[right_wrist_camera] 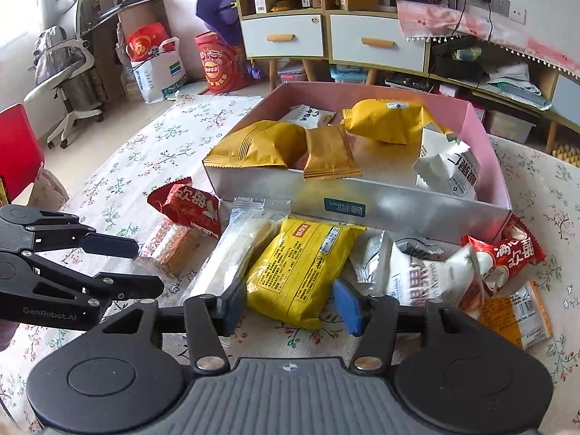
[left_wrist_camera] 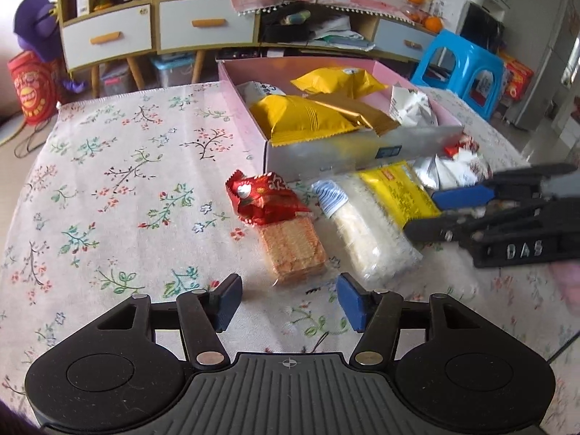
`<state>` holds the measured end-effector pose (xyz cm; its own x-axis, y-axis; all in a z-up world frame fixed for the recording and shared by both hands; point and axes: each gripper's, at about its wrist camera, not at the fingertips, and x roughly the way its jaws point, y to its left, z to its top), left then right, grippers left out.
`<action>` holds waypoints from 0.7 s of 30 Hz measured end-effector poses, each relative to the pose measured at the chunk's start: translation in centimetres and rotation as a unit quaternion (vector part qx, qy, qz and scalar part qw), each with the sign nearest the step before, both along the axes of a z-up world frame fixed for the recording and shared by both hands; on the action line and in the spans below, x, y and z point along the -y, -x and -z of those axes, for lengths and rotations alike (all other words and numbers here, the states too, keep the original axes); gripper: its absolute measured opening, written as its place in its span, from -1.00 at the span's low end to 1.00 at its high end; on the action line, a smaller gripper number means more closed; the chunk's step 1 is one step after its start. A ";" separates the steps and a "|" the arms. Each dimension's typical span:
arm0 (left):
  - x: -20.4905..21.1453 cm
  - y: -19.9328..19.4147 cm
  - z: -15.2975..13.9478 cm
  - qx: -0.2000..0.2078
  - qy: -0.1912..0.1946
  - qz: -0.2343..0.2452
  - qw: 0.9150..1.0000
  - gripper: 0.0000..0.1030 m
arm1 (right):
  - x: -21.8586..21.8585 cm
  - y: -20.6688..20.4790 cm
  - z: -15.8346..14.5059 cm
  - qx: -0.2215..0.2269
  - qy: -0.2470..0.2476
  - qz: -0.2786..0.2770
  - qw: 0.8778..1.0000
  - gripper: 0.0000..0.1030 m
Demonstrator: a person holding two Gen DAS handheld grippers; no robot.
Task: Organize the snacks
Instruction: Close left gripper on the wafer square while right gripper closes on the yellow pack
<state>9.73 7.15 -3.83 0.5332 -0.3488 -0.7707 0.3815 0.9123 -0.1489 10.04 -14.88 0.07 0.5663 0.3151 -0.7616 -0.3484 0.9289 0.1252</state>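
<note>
A pink box (left_wrist_camera: 246, 116) (right_wrist_camera: 485, 152) on the flowered cloth holds several yellow, gold and white snack packs. In front of it lie a red-wrapped cracker pack (left_wrist_camera: 286, 232) (right_wrist_camera: 181, 224), a clear pack of white rice cakes (left_wrist_camera: 366, 232) (right_wrist_camera: 235, 250), a yellow pack (right_wrist_camera: 301, 272) (left_wrist_camera: 398, 192), white packs (right_wrist_camera: 424, 275) and red ones (right_wrist_camera: 507, 253). My left gripper (left_wrist_camera: 288, 301) is open, just short of the cracker pack. My right gripper (right_wrist_camera: 290, 308) is open, its jaws on either side of the near end of the yellow pack.
The table's edge drops to the floor at left (right_wrist_camera: 119, 152). Behind stand a drawer cabinet (left_wrist_camera: 152, 29), a blue stool (left_wrist_camera: 460, 72), a red tin (right_wrist_camera: 221, 65) and an office chair (right_wrist_camera: 69, 72). An orange-labelled pack (right_wrist_camera: 514, 319) lies at the right.
</note>
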 end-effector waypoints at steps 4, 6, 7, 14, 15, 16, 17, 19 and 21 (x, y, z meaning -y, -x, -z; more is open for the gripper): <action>0.4 -0.6 0.1 -0.002 0.013 -0.023 1.000 0.13 | -0.3 0.1 0.1 0.000 -0.001 0.001 1.000 -0.05; 0.8 -0.7 0.2 0.011 0.004 -0.044 0.999 0.12 | -0.5 0.1 0.3 0.001 0.003 0.000 1.000 -0.01; 0.9 -0.8 0.3 0.014 -0.001 -0.052 0.999 0.11 | -0.6 0.1 0.5 0.001 0.007 -0.001 1.000 0.00; 1.5 -0.8 0.6 0.026 -0.018 -0.079 0.996 -0.11 | -2.3 0.9 1.6 0.035 0.060 -0.021 0.997 0.22; 1.5 -0.7 0.6 0.028 -0.020 -0.080 0.996 -0.14 | -2.4 1.0 1.6 0.036 0.063 -0.021 0.997 0.16; 1.4 -0.7 0.6 0.029 -0.020 -0.082 0.996 -0.21 | -2.4 1.0 1.5 0.038 0.063 -0.020 0.997 0.12; 1.4 -0.6 0.6 0.029 -0.020 -0.084 0.996 -0.29 | -2.3 0.9 1.5 0.039 0.061 -0.020 0.997 0.07; 1.2 -0.6 0.5 0.030 -0.020 -0.092 0.995 -0.33 | -2.0 0.9 1.3 0.039 0.055 -0.017 0.998 -0.06; 0.9 -0.6 0.4 0.029 -0.019 -0.103 0.994 -0.35 | -1.8 0.8 1.1 0.042 0.051 -0.012 0.998 -0.22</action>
<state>10.35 6.27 -4.27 0.6350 -0.1989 -0.7465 0.1930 0.9765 -0.0960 9.19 -13.09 -1.00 0.6227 0.2524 -0.7406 -0.3763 0.9265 -0.0007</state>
